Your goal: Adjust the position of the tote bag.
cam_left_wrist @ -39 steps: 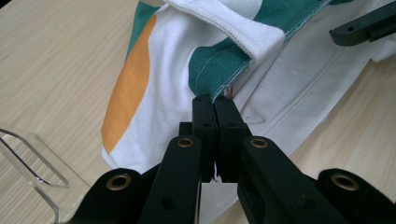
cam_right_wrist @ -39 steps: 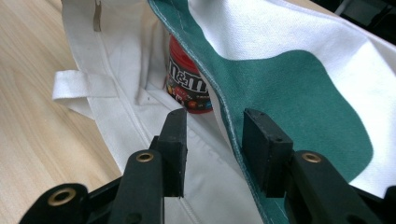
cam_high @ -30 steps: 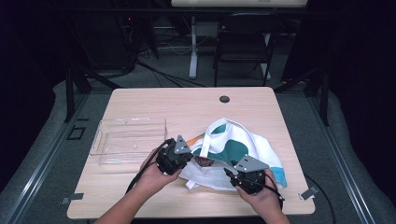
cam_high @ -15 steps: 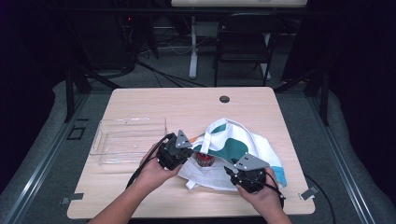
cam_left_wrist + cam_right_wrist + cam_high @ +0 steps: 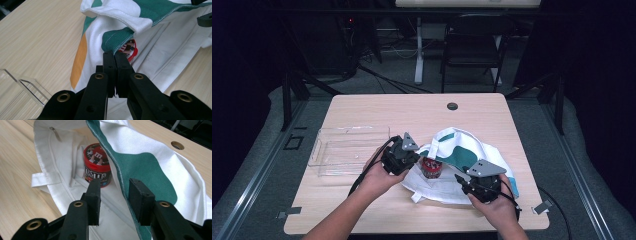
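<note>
Gripping bag [image 5: 472, 155] rim — left tongs [image 5: 115, 56]

Light wooden table [image 5: 362, 107] with a round cable hole [image 5: 452, 106] near its far edge. Lying directly on it: a clear plastic tray [image 5: 347, 149], just beside the left gripper's [image 5: 411, 154] fingers on their outer side, and a white tote bag [image 5: 472, 165] with green and orange patches, spread between the two grippers. The bag's upper edge is pinched between the left fingers [image 5: 110, 65]; its green-patched upper layer passes between the right gripper's [image 5: 113, 195] fingers [image 5: 94, 192].
</note>
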